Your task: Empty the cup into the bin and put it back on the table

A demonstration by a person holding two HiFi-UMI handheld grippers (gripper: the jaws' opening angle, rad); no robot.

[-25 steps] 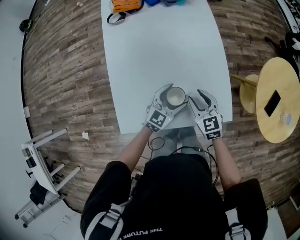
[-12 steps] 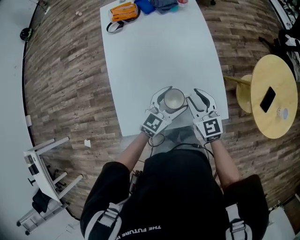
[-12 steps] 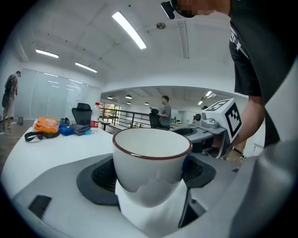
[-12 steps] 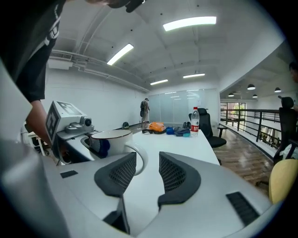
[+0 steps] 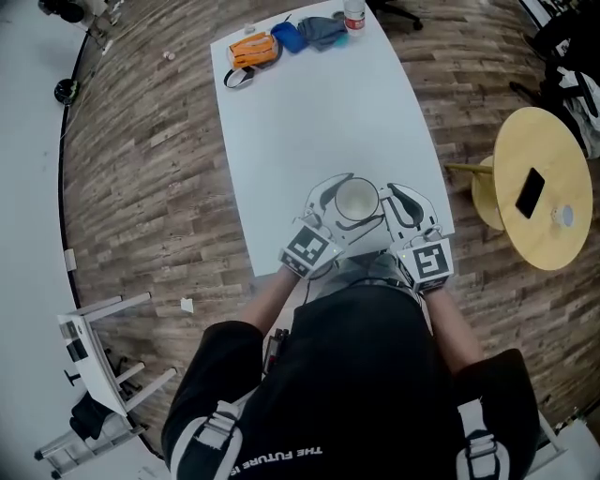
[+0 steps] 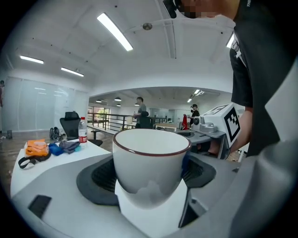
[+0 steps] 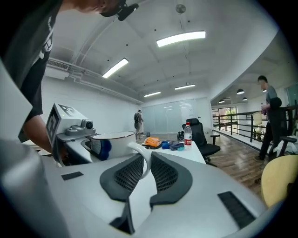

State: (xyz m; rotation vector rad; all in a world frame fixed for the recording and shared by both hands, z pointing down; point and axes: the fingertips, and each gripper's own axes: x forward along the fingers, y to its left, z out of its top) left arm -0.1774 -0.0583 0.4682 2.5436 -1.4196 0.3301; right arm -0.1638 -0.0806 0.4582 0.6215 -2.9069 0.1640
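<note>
A white cup (image 5: 356, 199) with a thin dark-red rim hangs above the near end of the white table (image 5: 319, 112). My left gripper (image 5: 342, 204) is shut on the cup's body (image 6: 150, 162), with a dark pad on each side. My right gripper (image 5: 394, 199) comes in from the right. Its jaws have just been closing, and the cup's white handle (image 7: 142, 158) now sits pinched between the ribbed pads. The cup's inside looks pale; I cannot tell what is in it. No bin shows in any view.
At the table's far end lie an orange pouch (image 5: 253, 49), a blue case (image 5: 289, 37), a grey cloth (image 5: 323, 30) and a water bottle (image 5: 353, 14). A round yellow side table (image 5: 553, 234) with a phone (image 5: 530, 194) stands to the right. A white frame (image 5: 94, 356) lies on the wooden floor at left.
Both grippers have risen with the cup, closer to the head camera. The right jaws, wide apart beside the cup before, have closed onto its handle.
</note>
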